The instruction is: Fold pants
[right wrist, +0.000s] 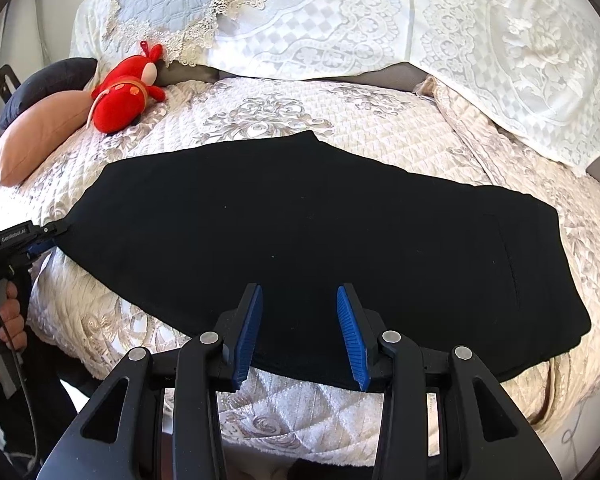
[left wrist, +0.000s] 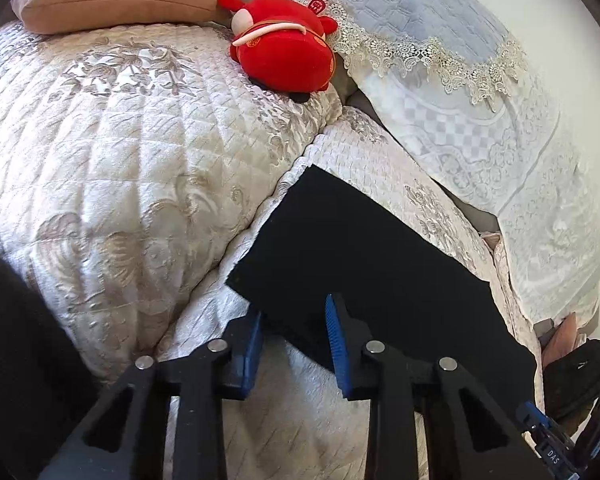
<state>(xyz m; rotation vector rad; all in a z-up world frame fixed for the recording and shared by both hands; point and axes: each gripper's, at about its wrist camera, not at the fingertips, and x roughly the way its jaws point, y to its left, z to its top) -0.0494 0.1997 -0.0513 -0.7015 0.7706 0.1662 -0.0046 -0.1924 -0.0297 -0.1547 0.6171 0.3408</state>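
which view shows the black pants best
The right wrist view: the black pants lie flat across the quilted bed cover, visible almost end to end. The left wrist view catches only one narrow end, running out of frame past the left gripper.

Both views were bright and evenly daylit, with soft shadows. The black pants (right wrist: 320, 240) read as a near-featureless dark mass. Strong fisheye bending curved the bed cover (left wrist: 120, 152) toward dark vignetted corners. Focus was sharp.
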